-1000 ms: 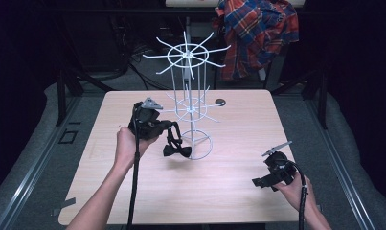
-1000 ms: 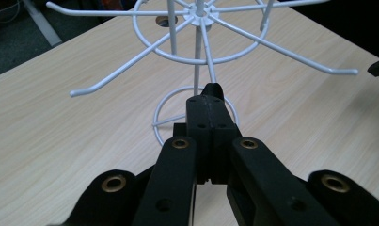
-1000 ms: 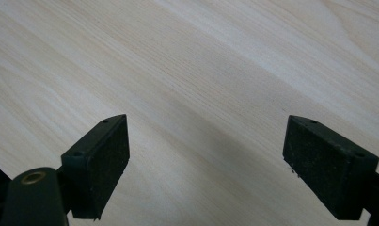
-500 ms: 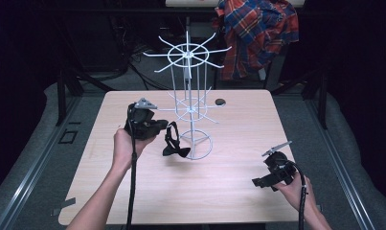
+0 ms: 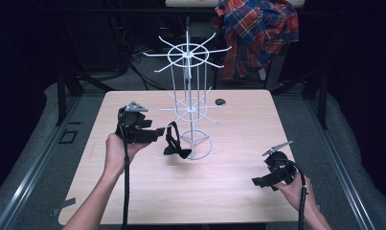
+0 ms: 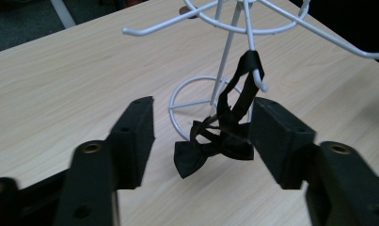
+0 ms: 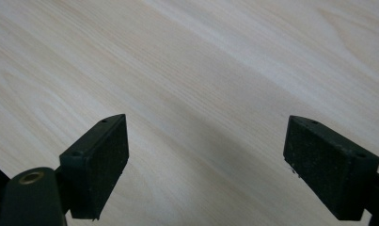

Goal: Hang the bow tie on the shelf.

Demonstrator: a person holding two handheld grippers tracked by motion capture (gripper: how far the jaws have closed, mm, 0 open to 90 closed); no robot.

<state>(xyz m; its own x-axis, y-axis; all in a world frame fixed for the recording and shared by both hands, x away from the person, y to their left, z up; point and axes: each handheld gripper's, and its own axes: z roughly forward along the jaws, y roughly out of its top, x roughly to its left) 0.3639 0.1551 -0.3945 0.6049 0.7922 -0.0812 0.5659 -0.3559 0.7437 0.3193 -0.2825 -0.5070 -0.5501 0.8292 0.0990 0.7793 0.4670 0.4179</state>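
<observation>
A black bow tie (image 5: 175, 145) hangs by its strap from a hook on the lower tier of a white wire rack (image 5: 188, 103) standing mid-table. In the left gripper view the bow tie (image 6: 201, 151) dangles from the white hook (image 6: 258, 81) just beyond the jaws, and neither pad presses on it. My left gripper (image 5: 158, 134) (image 6: 203, 113) is held level just left of the tie; its jaws have just been opening and now stand apart. My right gripper (image 5: 257, 181) (image 7: 206, 141) rests low over the front right of the table, open, with bare wood between its pads.
The light wooden table (image 5: 238, 143) carries a small dark object (image 5: 220, 101) behind the rack's right side. A plaid shirt (image 5: 257, 33) hangs beyond the far edge. The rack's long upper arms (image 5: 154, 55) spread wide overhead. Dark floor surrounds the table.
My left gripper's jaws have opened and let go of the bow tie, which now hangs from the rack's hook. The gripper has backed off slightly to the left. The right gripper has not moved.
</observation>
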